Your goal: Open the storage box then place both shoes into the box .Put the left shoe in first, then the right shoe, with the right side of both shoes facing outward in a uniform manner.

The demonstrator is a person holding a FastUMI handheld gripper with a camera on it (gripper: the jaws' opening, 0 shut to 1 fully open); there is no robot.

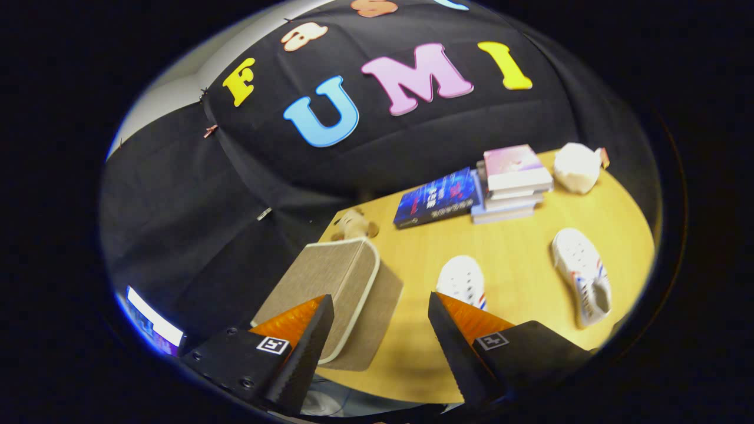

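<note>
Storage box (pixel 341 294), a beige fabric-covered cube with a pale piped rim, stands at the lower centre of the frame on the near-left corner of the yellow table (pixel 518 253), its lid down and closed. The gripper (pixel 380 344) hangs above the table edge with its fingers spread wide apart and nothing between them; the left finger's tip overlaps the box's near rim in the picture, though whether it touches cannot be told, and the right finger stands well clear of the box. One white shoe (pixel 463 281) with red and blue side stripes lies just ahead of the right finger, toe toward the far side; a second white shoe (pixel 583 275) lies farther to the right of the frame, on its side. Both remain on the tabletop, outside the box. Judged from this arrangement, no step of the task is complete: the lid is still to be raised, then each shoe placed in order. Toward the upper right of the frame lie a blue book (pixel 436 197), a stack of books (pixel 511 182) and a white soft object (pixel 577 167); a small plush toy (pixel 353 224) sits just beyond the box.
</note>
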